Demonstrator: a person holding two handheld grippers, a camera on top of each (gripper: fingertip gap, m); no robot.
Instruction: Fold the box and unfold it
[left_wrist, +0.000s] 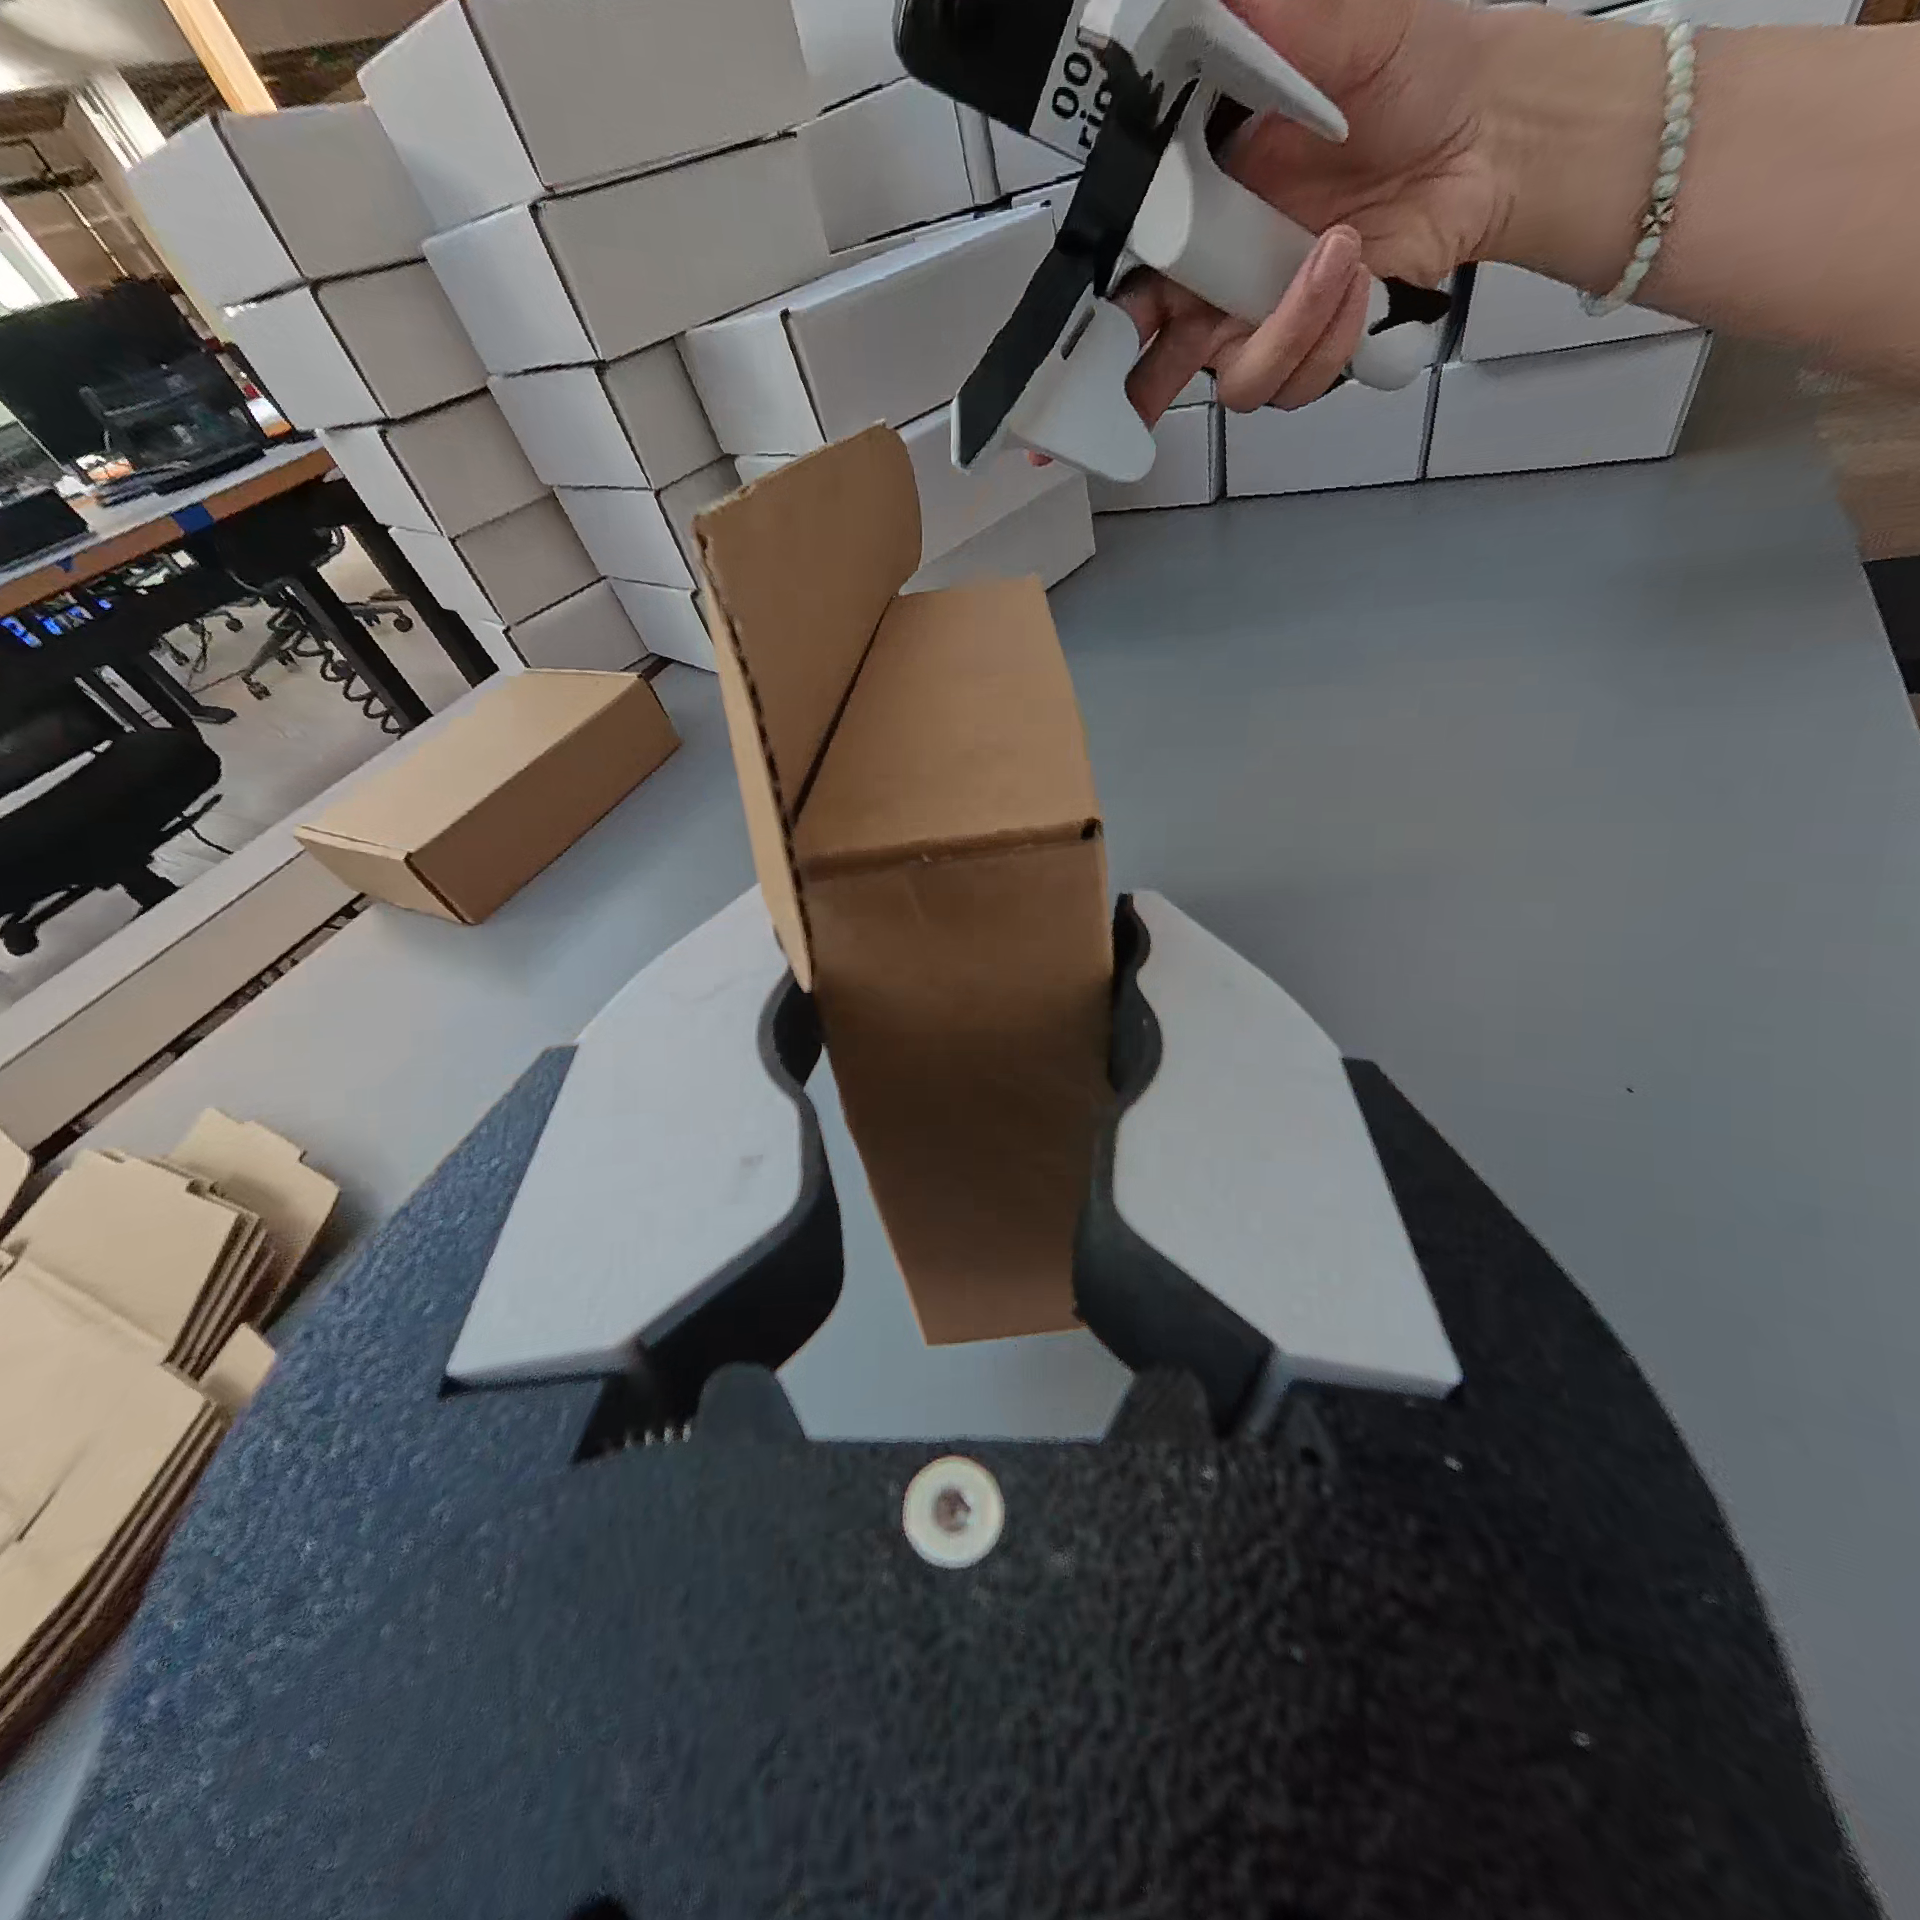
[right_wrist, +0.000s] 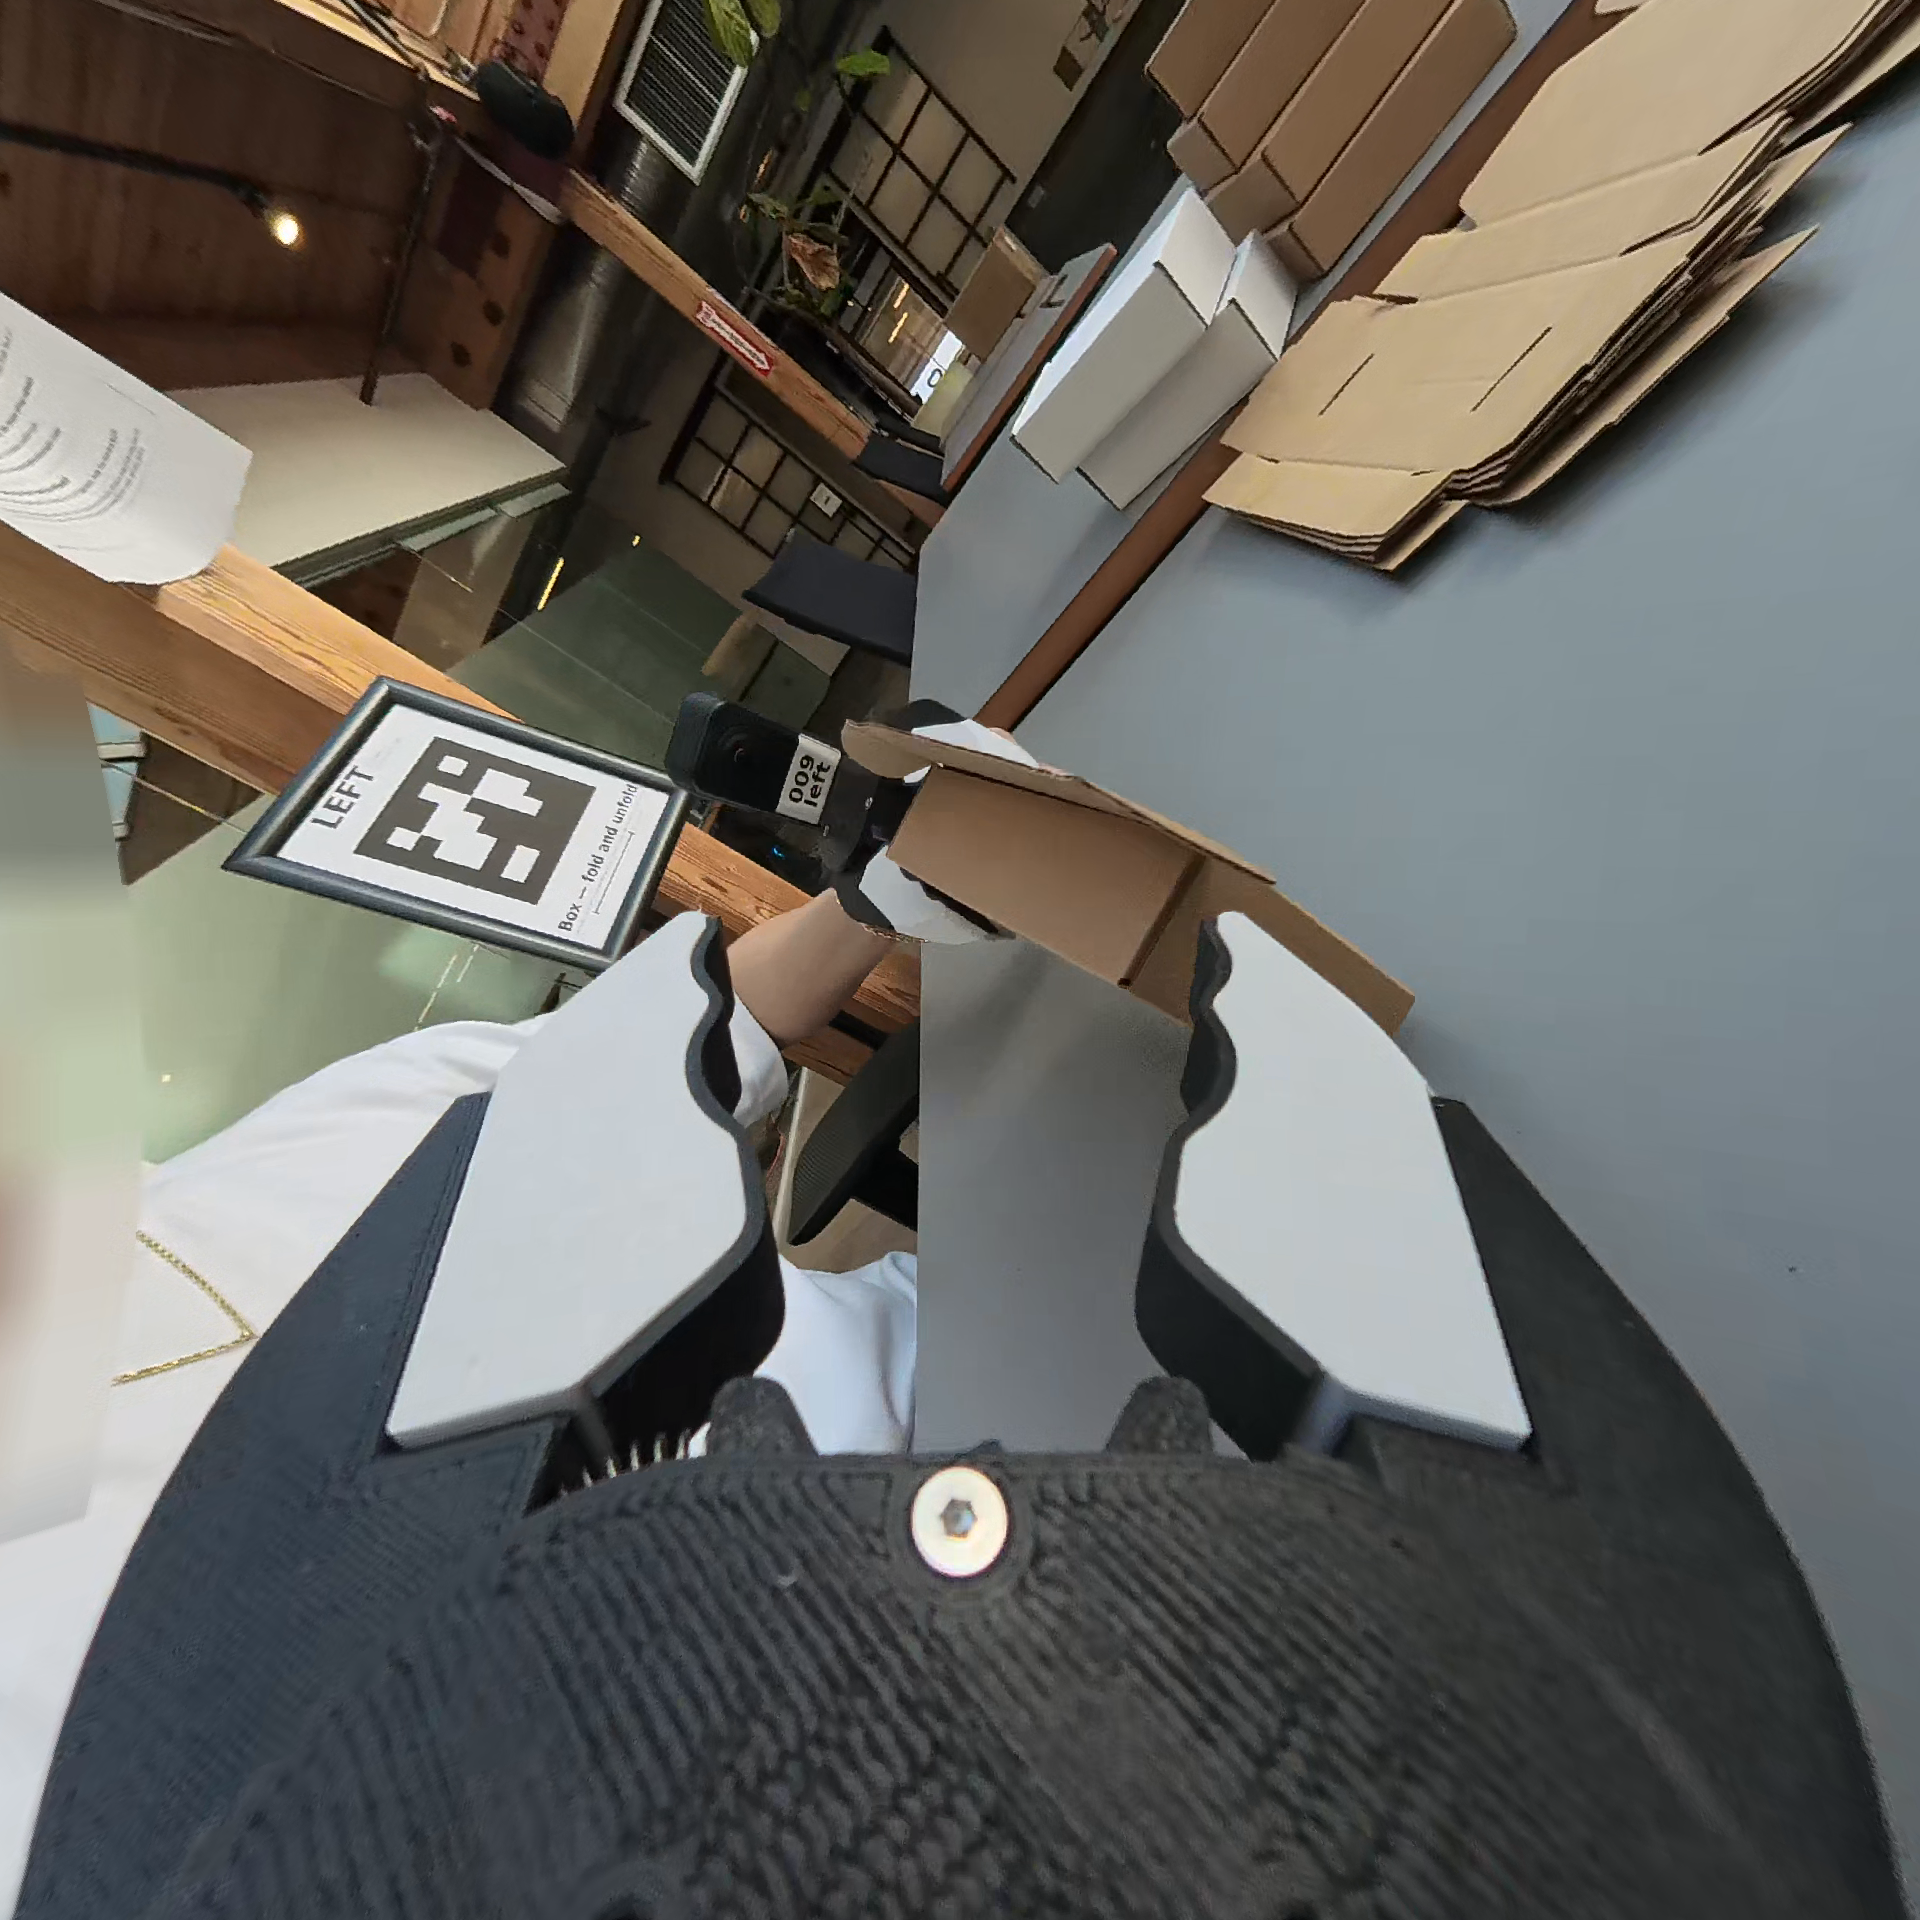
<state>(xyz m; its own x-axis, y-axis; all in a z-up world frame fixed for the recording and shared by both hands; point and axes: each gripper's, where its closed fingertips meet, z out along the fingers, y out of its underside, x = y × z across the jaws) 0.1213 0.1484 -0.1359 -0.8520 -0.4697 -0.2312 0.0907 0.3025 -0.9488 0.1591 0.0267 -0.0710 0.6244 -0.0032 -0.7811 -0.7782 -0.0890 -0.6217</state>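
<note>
the left gripper (left_wrist: 961, 997) is pinching the brown cardboard box (left_wrist: 935, 831) at frame centre, lifted above the grey bench (left_wrist: 1455, 831), one flap standing up. the right gripper (right_wrist: 961, 1039), fingers spread and empty, is hovering near a printed framed marker card (right_wrist: 457, 821).

**Surroundings on and beyond the grey table**

White boxes (left_wrist: 665, 249) were stacked along the table (left_wrist: 1455, 831). One closed brown box (left_wrist: 488, 795) was set near them. Flat cardboard blanks (right_wrist: 1538, 343) were piled at the edge. A framed marker sign (right_wrist: 457, 821) was propped nearby.
</note>
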